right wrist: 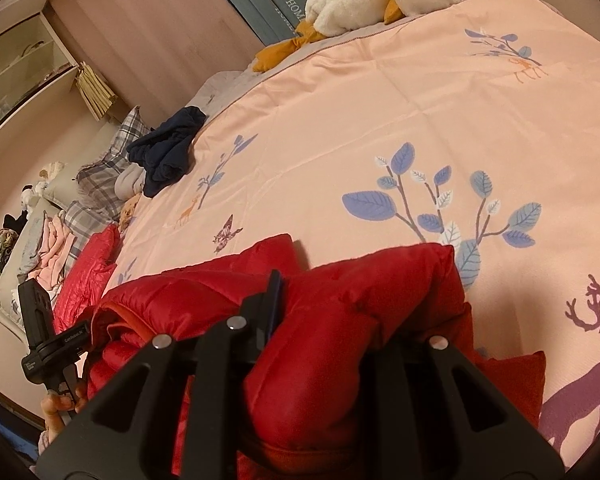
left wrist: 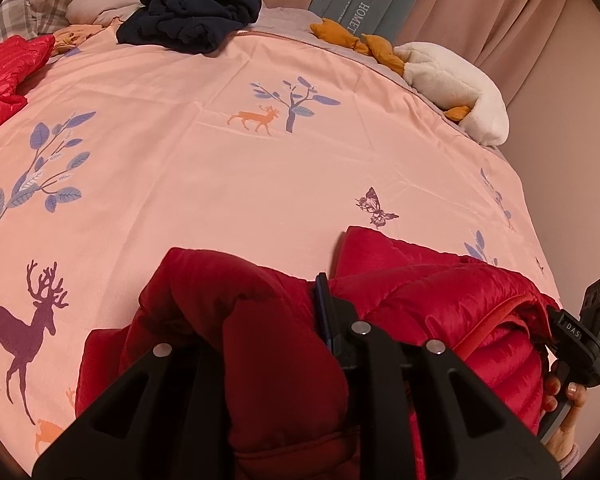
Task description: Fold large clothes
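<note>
The left gripper (left wrist: 260, 320) has its fingers narrowed onto a thick bunch of the red down jacket (left wrist: 440, 300), and the right gripper (right wrist: 340, 320) likewise has its fingers clamped tight on another bunch of the same jacket, so the garment hangs between the two hands at the near edge of the bed (left wrist: 260, 160). Just ahead of both pairs of fingers the jacket lies gathered and puffy, not flat: the fold looks barely begun, with spreading out, sleeves and halving all left to do. Beyond the fingers the pink deer-print cover is open and bare, giving ample room to lay the jacket forward. Farther off, along the far edge, sit a dark navy garment (left wrist: 188, 12) and a white plush toy (left wrist: 456, 80); another red garment (left wrist: 4, 76) lies far to the left of the left gripper. The bed's right edge is close beside the jacket, so it could slip off there.
</note>
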The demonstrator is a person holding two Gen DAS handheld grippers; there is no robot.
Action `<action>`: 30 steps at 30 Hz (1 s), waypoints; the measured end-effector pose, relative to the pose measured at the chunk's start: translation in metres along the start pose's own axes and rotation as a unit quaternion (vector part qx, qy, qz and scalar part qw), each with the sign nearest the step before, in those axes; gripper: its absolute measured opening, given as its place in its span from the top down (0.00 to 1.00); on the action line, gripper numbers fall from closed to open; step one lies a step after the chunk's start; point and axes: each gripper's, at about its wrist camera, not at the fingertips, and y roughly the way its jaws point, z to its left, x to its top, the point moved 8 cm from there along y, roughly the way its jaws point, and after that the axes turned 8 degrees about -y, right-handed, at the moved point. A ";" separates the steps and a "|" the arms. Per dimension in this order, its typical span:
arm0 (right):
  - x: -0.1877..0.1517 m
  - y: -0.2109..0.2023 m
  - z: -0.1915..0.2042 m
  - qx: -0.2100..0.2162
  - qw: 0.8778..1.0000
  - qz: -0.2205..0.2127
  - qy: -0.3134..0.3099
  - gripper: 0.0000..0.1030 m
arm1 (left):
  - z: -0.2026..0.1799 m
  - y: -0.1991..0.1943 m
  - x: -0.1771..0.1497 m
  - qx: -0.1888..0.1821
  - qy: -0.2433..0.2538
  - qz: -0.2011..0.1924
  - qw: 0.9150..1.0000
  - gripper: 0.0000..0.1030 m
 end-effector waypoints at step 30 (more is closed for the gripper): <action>-0.001 0.002 0.000 -0.009 1.000 0.002 -0.006 0.80 | -0.002 0.002 -0.003 0.016 0.015 -0.010 1.000 0.81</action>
